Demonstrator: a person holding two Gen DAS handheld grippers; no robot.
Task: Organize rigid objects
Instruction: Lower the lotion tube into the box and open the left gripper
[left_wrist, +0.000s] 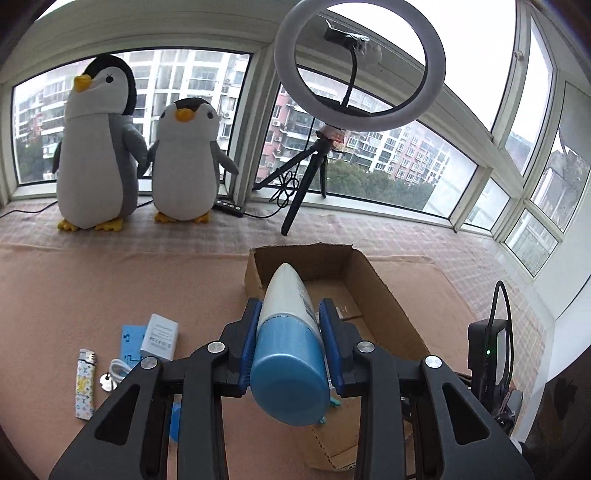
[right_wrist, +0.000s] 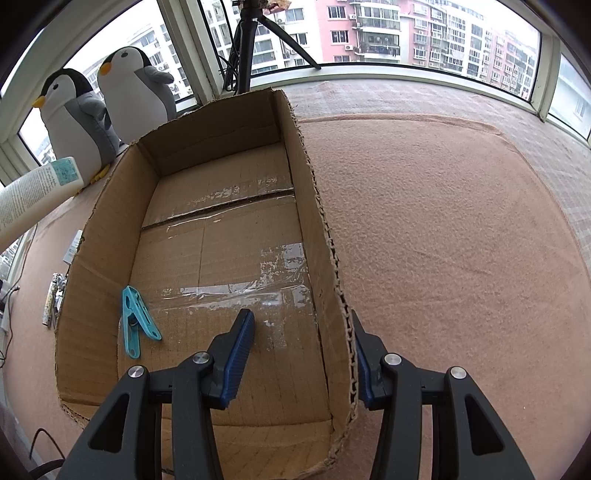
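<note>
1. The left gripper (left_wrist: 290, 332) clamps a tube (left_wrist: 286, 332), above the box (left_wrist: 384, 310).
2. The right gripper (right_wrist: 301, 354) pinches the box's right wall; clip (right_wrist: 135, 321) lies inside.
3. Tube's cap end is cut off.

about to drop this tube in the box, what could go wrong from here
1. The tube is gripped near its blue cap, with its long white end sticking out ahead, so it might tip or slip.
2. It could clip the box rim on the way in.
3. It may land on the clothespin already inside.
</note>
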